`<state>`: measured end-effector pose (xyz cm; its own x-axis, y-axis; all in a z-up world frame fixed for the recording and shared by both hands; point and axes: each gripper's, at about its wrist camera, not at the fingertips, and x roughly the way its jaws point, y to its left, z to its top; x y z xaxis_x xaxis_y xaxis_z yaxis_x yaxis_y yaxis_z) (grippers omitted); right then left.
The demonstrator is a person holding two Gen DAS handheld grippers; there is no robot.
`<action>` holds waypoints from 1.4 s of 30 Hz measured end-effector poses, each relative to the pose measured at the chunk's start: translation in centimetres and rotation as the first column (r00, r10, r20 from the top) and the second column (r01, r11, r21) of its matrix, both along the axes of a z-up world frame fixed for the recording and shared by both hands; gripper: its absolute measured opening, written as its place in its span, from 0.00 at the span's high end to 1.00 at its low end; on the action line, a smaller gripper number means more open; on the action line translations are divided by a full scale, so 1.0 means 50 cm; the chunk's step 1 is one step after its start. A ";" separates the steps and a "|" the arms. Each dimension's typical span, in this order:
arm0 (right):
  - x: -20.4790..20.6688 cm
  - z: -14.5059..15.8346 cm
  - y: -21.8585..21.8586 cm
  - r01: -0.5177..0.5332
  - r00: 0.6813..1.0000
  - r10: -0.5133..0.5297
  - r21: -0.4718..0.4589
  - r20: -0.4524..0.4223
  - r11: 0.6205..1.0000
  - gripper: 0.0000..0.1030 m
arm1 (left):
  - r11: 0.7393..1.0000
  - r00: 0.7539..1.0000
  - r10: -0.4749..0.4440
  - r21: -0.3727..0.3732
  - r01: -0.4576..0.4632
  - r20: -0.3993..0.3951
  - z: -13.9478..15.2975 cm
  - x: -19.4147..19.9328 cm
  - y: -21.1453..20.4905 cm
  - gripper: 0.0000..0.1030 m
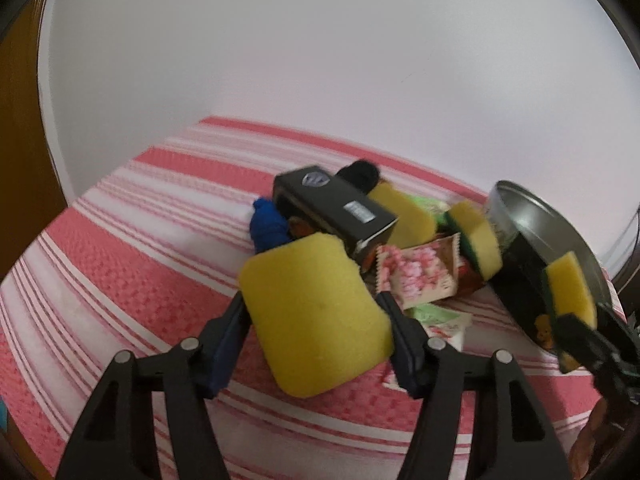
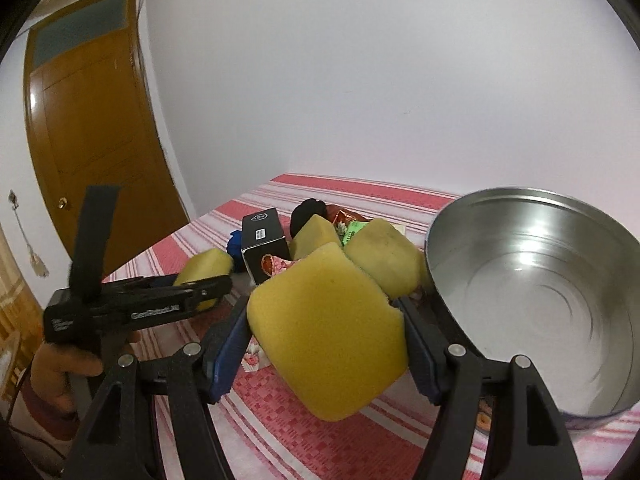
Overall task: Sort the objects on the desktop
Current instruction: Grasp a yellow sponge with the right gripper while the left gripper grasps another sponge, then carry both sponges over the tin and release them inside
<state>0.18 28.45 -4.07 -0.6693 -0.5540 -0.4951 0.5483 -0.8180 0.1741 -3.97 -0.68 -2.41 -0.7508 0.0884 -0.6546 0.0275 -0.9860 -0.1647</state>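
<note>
In the left wrist view my left gripper (image 1: 312, 300) is shut on a yellow sponge (image 1: 316, 320), held just above the striped cloth in front of the pile. My right gripper (image 2: 322, 304) is shut on a second yellow sponge (image 2: 326, 336), beside the rim of a round metal tin (image 2: 540, 300). From the left wrist view that sponge (image 1: 570, 284) hangs at the tin's (image 1: 556, 220) mouth. The tin is tilted and empty. Two more sponges (image 2: 384, 260) (image 2: 316, 234) lie in the pile.
The pile on the red-and-white striped cloth (image 1: 120, 260) holds a black box (image 1: 332, 204), a blue object (image 1: 268, 224), a black object (image 1: 360, 174) and flowered sachets (image 1: 416, 276). A white wall stands behind, and a wooden door (image 2: 92, 120) is at left. A hand (image 2: 60, 372) holds the left gripper.
</note>
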 end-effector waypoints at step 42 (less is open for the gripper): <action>-0.031 0.091 0.311 0.718 0.683 -0.717 -0.051 -0.140 0.694 0.30 | 0.932 0.929 -0.341 -0.183 0.314 -0.142 0.122 -0.118 0.402 0.38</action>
<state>-1.37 43.99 0.48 -0.9210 0.1280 -0.3680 -0.1897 -0.9723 0.1368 -9.85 19.43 3.72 -0.7973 0.2565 -0.5464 -0.3161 -0.9486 0.0159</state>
